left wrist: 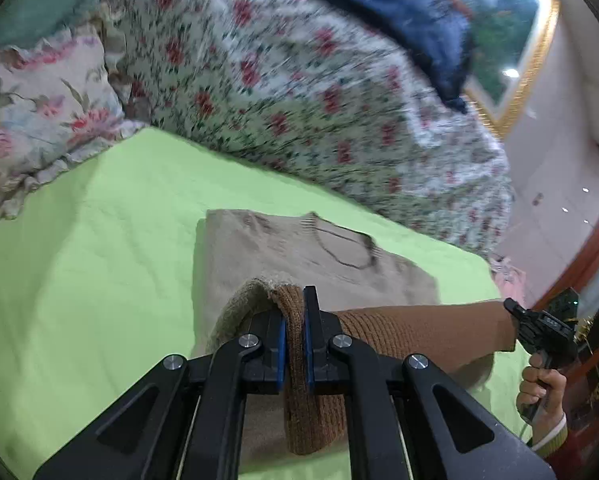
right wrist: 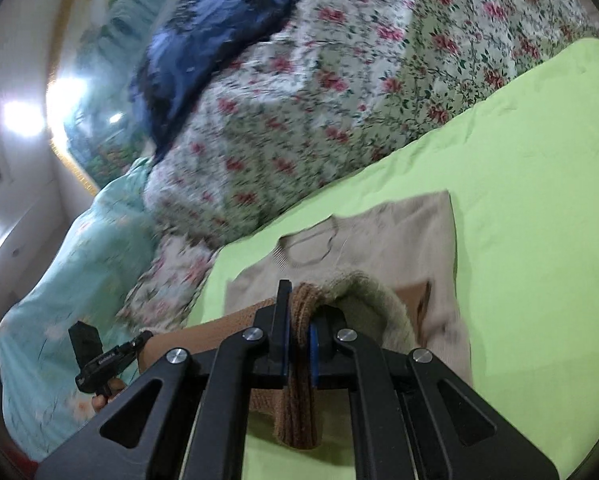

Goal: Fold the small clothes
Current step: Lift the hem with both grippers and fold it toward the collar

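Both tongs, left (left wrist: 295, 320) & right (right wrist: 299, 320), clamped on brown ribbed hem of beige sweater (left wrist: 299, 256), lifted over its body on green bed sheet (left wrist: 99, 260), prob. to fold bottom toward collar evenly.

A green sheet (left wrist: 99, 260) fills the lower left of the left wrist view, with a rose-print quilt (left wrist: 299, 92) bunched across the top, a flowered pillow (left wrist: 31, 100) at the left edge, a dark blue cloth (left wrist: 411, 12) and a gold-framed picture (left wrist: 515, 52) at upper right.
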Motion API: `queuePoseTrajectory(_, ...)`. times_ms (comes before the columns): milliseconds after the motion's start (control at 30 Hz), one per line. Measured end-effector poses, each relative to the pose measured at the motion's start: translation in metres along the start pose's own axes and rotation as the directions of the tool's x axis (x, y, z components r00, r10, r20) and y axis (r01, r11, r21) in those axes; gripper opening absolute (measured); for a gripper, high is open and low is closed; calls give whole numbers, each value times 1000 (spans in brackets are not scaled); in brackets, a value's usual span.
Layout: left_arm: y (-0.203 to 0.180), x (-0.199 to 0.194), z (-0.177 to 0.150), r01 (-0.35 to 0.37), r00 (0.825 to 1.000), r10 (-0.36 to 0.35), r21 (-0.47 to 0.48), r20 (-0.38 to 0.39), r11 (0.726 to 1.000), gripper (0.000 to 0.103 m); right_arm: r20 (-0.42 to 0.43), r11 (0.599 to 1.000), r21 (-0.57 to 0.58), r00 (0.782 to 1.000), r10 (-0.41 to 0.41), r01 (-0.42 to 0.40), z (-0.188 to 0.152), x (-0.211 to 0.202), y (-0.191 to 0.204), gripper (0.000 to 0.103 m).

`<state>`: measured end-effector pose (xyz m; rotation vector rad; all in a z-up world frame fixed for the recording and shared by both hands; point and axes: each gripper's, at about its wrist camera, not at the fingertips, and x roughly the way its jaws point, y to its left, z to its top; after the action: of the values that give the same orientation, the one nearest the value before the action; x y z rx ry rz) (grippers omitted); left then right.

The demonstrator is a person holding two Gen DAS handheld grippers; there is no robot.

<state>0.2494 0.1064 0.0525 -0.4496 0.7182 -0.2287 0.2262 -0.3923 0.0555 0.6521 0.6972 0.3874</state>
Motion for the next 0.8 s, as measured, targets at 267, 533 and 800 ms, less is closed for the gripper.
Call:
queuePoseTrajectory(267,31,109,23,-79,991,76,-25,-108,997,6,-89,986,16,983,-163,165,24,82,-45,8)
queuePoseTrajectory(533,42,142,-6,-42,975,33,-35,-222,998,21,-156,972,98,968,-195,212,9,106,-86,16)
queuePoseTrajectory(800,-43,113,-76,171,933,-107,160,-343,972,49,-164,992,-122,985,-62,42,-24,58,-18,29)
